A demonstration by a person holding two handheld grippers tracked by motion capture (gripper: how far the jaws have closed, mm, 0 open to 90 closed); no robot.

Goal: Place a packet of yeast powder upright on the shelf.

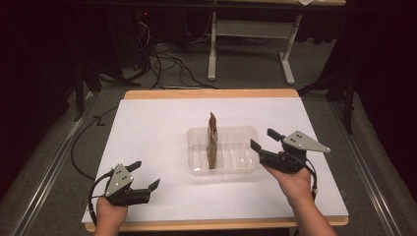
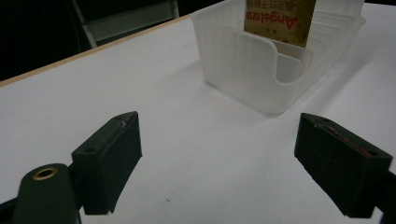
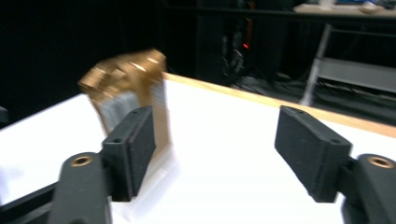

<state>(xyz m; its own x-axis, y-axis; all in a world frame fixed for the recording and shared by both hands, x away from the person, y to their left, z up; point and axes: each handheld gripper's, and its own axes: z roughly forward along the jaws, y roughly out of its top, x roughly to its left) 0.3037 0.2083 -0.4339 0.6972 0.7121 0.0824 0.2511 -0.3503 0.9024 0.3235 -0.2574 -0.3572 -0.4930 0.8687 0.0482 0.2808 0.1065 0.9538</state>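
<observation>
In the high view, a white table top (image 1: pixel 147 142) is seen with a clear plastic tray (image 1: pixel 246 135) placed near its middle. A brown packet (image 1: pixel 213 140) is stood upright on its edge inside the tray, between the ribs of the tray. The left gripper (image 1: pixel 146 176) is held low at the front left of the table, well apart from the tray, with its jaws spread and nothing between them. The right gripper (image 1: pixel 264 139) is held just beside the right wall of the tray, also released, and no thing is grasped by it.

In the left gripper view, the two black jaws are seen wide apart above the bare white surface (image 2: pixel 140 93). The ribbed tray (image 2: pixel 243 65) is seen farther ahead, and the packet (image 2: pixel 279 18) with red printed letters is standing in it.

In the right gripper view, the jaws are open and empty. The packet (image 3: pixel 123 86) is seen blurred behind the left jaw, and a wooden table edge (image 3: pixel 289 105) is seen beyond.
</observation>
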